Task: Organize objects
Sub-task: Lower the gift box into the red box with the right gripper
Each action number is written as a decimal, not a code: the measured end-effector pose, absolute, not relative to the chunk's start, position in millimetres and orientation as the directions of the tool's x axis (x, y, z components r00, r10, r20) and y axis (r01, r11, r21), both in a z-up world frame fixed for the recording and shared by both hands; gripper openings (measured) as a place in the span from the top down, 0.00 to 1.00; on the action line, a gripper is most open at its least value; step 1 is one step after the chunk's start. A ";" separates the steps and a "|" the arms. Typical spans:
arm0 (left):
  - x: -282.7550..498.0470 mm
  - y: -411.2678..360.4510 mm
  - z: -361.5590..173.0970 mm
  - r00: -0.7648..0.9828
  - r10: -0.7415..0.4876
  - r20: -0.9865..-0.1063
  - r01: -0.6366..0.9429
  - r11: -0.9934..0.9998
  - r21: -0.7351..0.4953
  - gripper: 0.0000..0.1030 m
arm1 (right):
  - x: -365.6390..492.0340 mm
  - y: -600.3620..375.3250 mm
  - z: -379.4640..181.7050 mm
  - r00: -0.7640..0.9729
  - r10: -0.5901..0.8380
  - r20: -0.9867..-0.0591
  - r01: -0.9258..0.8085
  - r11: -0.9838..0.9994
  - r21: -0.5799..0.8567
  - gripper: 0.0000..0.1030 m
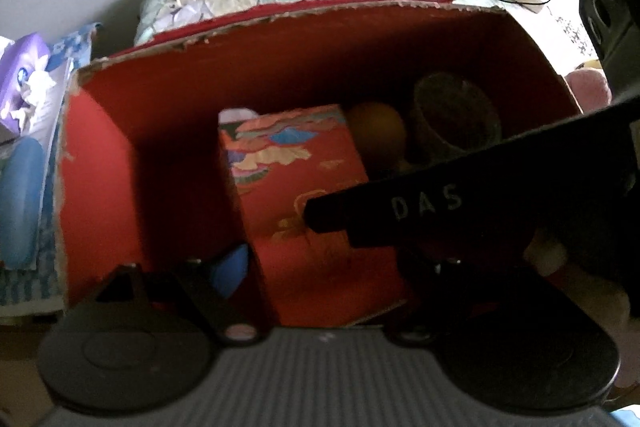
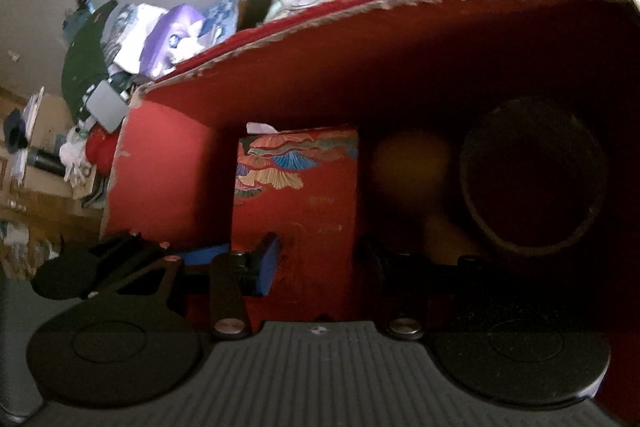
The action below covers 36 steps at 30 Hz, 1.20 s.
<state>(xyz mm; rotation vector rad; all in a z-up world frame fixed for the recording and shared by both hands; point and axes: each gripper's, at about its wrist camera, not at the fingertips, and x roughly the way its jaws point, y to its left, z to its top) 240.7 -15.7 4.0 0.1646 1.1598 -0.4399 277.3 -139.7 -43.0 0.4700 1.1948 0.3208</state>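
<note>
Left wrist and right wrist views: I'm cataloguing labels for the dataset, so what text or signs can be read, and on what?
"DAS": white letters on the black right gripper finger crossing the left wrist view.
Small red patterned box: faint marks on its top, too blurred to read.
Purple printed item outside the big red box: a picture, no legible words.

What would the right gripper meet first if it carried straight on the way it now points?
Most likely the patterned red box, standing between the fingers of the right gripper inside the larger carton. Depth is unclear, so contact may already be close.

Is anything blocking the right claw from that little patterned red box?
Nothing visible: the right gripper straddles the patterned box; the round yellow object and dark cup sit beside it.
</note>
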 end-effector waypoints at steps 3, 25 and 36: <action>242.9 -16.8 1.0 0.315 -0.257 -0.914 0.421 0.901 -0.108 0.24 | 277.3 -142.5 -44.8 0.343 0.467 -0.815 0.041 0.860 0.509 0.54; 238.6 -26.7 -8.0 0.329 -0.247 -0.911 0.462 0.884 -0.073 0.19 | 269.5 -149.8 -49.1 0.401 0.426 -0.811 0.122 0.852 0.508 0.59; 236.7 -12.0 3.3 0.338 -0.336 -0.879 0.470 0.869 -0.152 0.13 | 262.8 -175.9 -48.0 0.422 0.425 -0.801 0.152 0.838 0.525 0.73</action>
